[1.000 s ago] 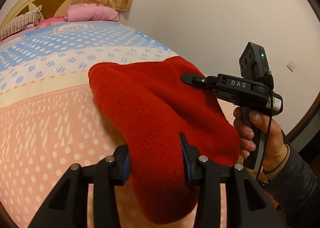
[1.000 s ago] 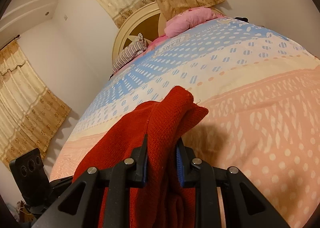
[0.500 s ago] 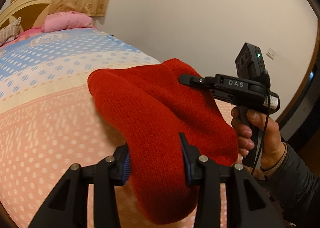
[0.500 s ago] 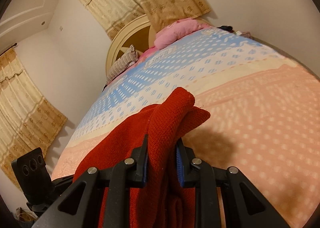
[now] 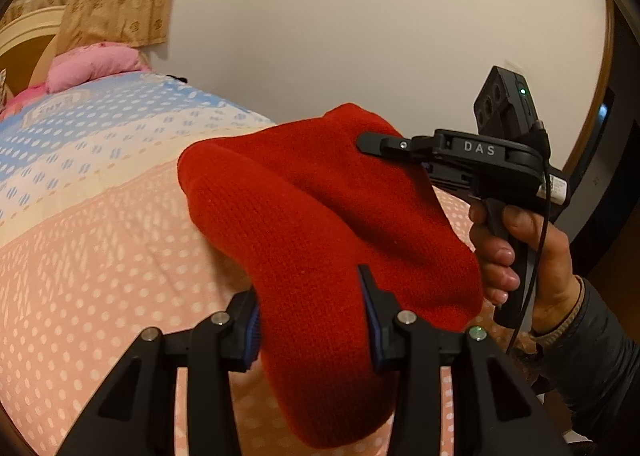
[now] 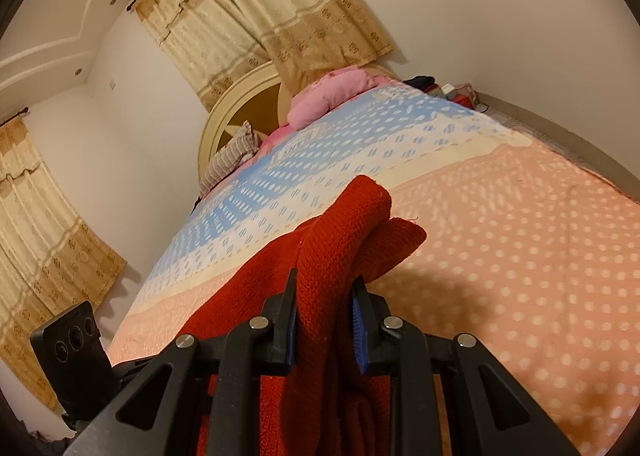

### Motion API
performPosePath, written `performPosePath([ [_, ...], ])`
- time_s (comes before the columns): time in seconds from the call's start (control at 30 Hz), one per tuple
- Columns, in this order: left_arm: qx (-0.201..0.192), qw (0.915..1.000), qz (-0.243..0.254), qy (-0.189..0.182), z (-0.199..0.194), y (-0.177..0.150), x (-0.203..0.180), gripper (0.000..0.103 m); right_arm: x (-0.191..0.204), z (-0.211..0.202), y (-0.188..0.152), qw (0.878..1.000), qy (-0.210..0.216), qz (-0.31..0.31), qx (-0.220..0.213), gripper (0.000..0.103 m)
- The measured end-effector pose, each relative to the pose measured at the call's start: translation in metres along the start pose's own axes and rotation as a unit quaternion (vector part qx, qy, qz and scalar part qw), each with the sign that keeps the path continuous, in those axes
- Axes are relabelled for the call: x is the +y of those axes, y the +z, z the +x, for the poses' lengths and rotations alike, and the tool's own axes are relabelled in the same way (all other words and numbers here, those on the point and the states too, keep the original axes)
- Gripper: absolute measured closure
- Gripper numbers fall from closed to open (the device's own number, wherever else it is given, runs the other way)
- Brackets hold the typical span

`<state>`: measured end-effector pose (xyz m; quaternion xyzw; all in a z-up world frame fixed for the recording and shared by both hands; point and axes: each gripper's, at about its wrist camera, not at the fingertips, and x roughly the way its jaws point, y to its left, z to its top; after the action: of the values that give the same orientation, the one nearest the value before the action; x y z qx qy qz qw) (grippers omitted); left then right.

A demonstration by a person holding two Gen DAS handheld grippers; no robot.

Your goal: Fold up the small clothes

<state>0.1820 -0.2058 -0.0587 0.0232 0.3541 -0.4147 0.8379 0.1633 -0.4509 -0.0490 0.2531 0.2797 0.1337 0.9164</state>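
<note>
Both tools — left tool (image 5: pixel 312 316), right tool (image 6: pixel 325 320) — clamp bunched red knit garment (image 5: pixel 320 208).

Only readable text you've got: "DAS" in white capitals on the black body of the right hand-held gripper (image 5: pixel 370 144), left wrist view. The white sticker (image 5: pixel 556 189) at its rear and the lettering panel on the bedspread (image 6: pixel 520 240) are too blurred to read.

Red knitted garment (image 5: pixel 320 216): bunched, held lifted above the bed, seen centre frame, hanging down at lower centre.
</note>
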Motion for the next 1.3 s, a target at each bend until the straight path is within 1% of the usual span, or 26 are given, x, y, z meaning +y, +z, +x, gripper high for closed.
performPosePath([
  [0.23, 0.003, 0.9998, 0.016, -0.008, 0.009, -0.002, -0.02, 0.061, -0.018, -0.025, -0.002, 1.0, -0.011, 0.012, -0.014, 0.081],
  [0.47, 0.014, 0.9995, 0.028, -0.009, 0.027, -0.009, -0.034, 0.061, -0.041, -0.035, -0.007, 0.999, -0.021, 0.03, -0.02, 0.081],
  [0.67, 0.031, 0.999, 0.032, -0.004, 0.039, -0.019, -0.038, 0.061, -0.062, -0.029, -0.014, 0.998, -0.03, 0.053, -0.014, 0.081],
  [0.83, 0.045, 0.9985, 0.032, 0.0, 0.046, -0.028, -0.037, 0.061, -0.072, -0.023, -0.02, 0.997, -0.035, 0.061, -0.008, 0.081],
  [1.13, 0.05, 0.9986, 0.017, -0.001, 0.042, -0.041, -0.037, 0.059, -0.085, -0.018, -0.027, 0.996, -0.037, 0.08, -0.004, 0.081],
  [1.3, 0.051, 0.9986, 0.018, -0.002, 0.039, -0.045, -0.038, 0.059, -0.084, -0.02, -0.03, 0.996, -0.034, 0.078, -0.007, 0.081],
])
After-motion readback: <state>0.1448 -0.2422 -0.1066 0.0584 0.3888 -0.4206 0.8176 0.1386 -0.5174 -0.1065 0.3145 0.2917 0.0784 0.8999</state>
